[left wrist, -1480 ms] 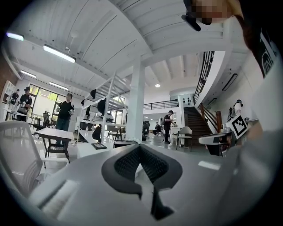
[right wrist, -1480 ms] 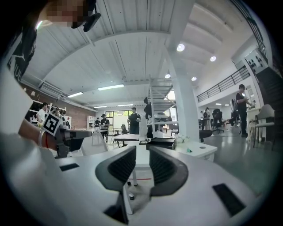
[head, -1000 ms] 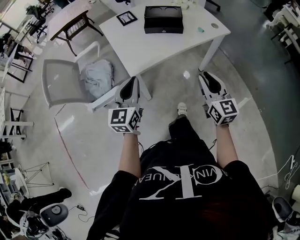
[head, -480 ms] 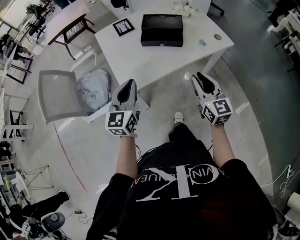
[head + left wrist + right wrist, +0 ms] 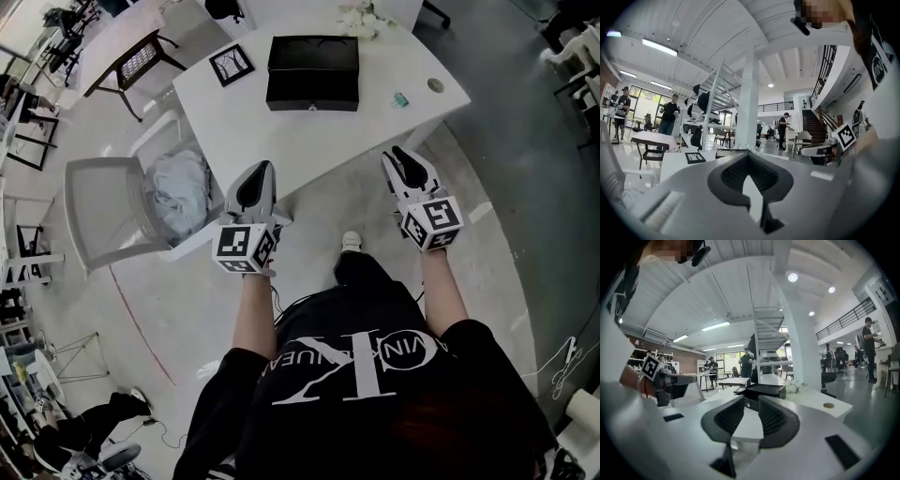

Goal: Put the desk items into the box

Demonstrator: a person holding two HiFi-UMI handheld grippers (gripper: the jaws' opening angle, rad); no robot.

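both tools empty, short of the worktop (image 5: 309, 131)
left tool (image 5: 261, 169) was pressed together, right tool (image 5: 401, 155) slightly parted. black box (image 5: 312, 72) sat mid-worktop, with a small teal item (image 5: 400, 98) just right of it. it looked light and hard, so i'd pinch its sides.

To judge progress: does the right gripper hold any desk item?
No, the right gripper has nothing between its jaws; the black box stands beyond.

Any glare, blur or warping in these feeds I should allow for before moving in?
Head view: sharp, evenly lit, sheen on the floor, wide-angle bowing of the white table. Left gripper view: heavy fisheye, dark corners, near jaws soft. Right gripper view: same fisheye, ceiling lamps flare, black box clear.
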